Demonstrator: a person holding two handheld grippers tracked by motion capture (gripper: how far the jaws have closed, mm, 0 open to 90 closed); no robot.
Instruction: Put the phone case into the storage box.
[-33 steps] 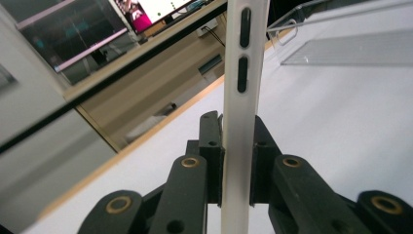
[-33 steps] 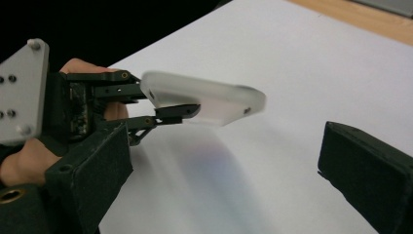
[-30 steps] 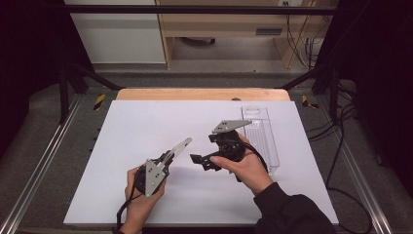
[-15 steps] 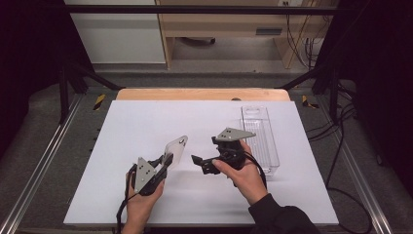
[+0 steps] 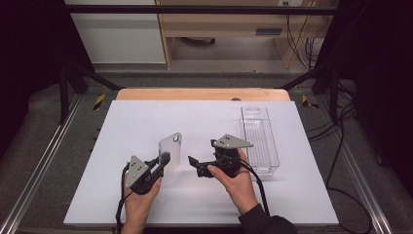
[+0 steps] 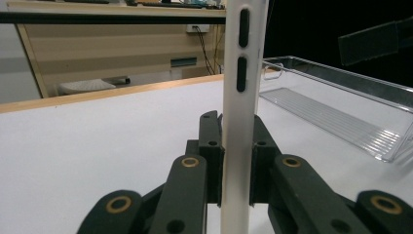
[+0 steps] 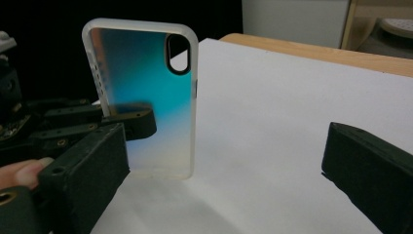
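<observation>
Clearly, the left hand-held gripper [image 5: 164,158] is clenched on a translucent phone case [image 5: 170,151], its two black jaws pressing the case's lower part from both sides, as the left gripper view shows with the white edge of the case [image 6: 239,107] rising upright between them. Seen from the right gripper view, the case [image 7: 146,97] stands on its short end with the camera cut-out at the top, its back shimmering blue to pale, and its lower edge is at or just above the white tabletop [image 5: 204,122]. The right hand-held gripper [image 5: 192,163] is released, its jaws spread wide apart and pointed toward the case, near it but not touching. A clear plastic bin [image 5: 259,139] lies on the tabletop just to the right of the right hand [image 5: 238,180], long side running away from the person. The left hand [image 5: 139,202] grips its tool near the front edge of the tabletop.
</observation>
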